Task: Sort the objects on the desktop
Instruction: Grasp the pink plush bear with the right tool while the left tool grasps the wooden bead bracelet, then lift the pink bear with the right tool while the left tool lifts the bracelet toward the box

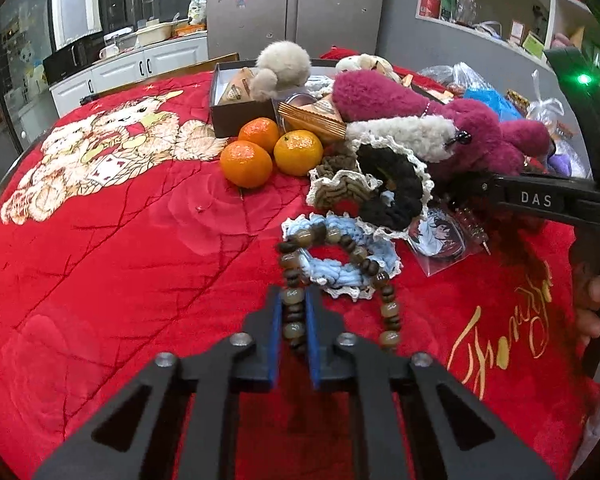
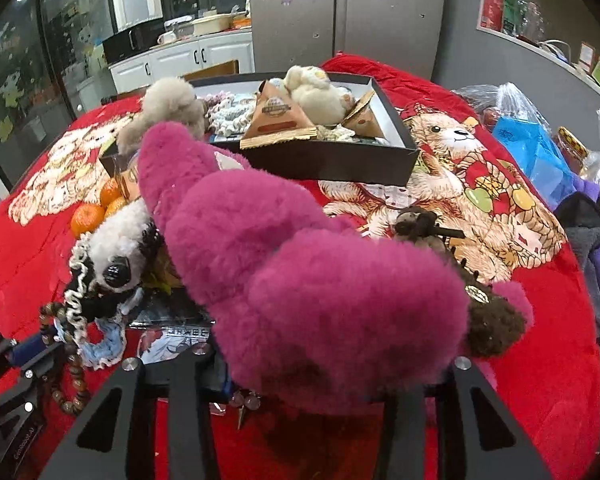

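The left gripper is clamped on a strand of the brown bead bracelet, its blue pads pressing the beads from both sides. The bracelet's far loop lies over a light-blue crocheted scrunchie on the red blanket. The right gripper has its jaws narrowed around the magenta plush toy, which fills the space between them and hides the fingertips. Just beyond the scrunchie lie a black scrunchie and a brown one, with three oranges beside them. Farther back, a dark open box holds triangular snack packets and a cream plush.
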{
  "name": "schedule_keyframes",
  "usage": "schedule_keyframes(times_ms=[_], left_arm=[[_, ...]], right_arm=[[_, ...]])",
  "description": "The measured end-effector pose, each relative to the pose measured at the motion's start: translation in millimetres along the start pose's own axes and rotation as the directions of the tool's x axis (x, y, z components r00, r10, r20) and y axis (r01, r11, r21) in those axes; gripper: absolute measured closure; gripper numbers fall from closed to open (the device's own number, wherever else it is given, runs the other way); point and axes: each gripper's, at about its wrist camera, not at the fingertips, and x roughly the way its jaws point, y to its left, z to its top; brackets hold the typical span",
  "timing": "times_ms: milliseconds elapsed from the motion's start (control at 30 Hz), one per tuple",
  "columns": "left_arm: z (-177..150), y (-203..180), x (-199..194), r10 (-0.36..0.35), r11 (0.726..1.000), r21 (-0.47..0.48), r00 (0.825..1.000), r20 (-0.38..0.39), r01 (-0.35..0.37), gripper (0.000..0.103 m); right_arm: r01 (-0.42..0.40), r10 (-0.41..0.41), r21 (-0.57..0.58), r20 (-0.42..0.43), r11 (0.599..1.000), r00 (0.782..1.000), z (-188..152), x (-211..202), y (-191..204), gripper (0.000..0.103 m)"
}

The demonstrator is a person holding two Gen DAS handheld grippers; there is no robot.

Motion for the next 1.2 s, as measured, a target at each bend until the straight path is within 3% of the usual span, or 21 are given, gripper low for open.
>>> schedule_keyframes(times_ms=[633, 1200], left_arm=[[-1.5, -6.1, -31.1, 0.004, 1.000, -0.007, 1.000, 0.028, -0.004, 0.093], [13.0, 0.4, -72.5, 0.032, 0.999, -0.029, 0.994, 0.101, -0.029, 0.093]], right_arm=[[-0.016, 0.014, 0.022, 0.078, 1.000, 0.997, 0.8, -44.1, 2.7, 0.062], [-0.035, 0.036, -0.008, 0.188, 0.999, 0.982, 12.5, -98.4, 22.2, 0.062]])
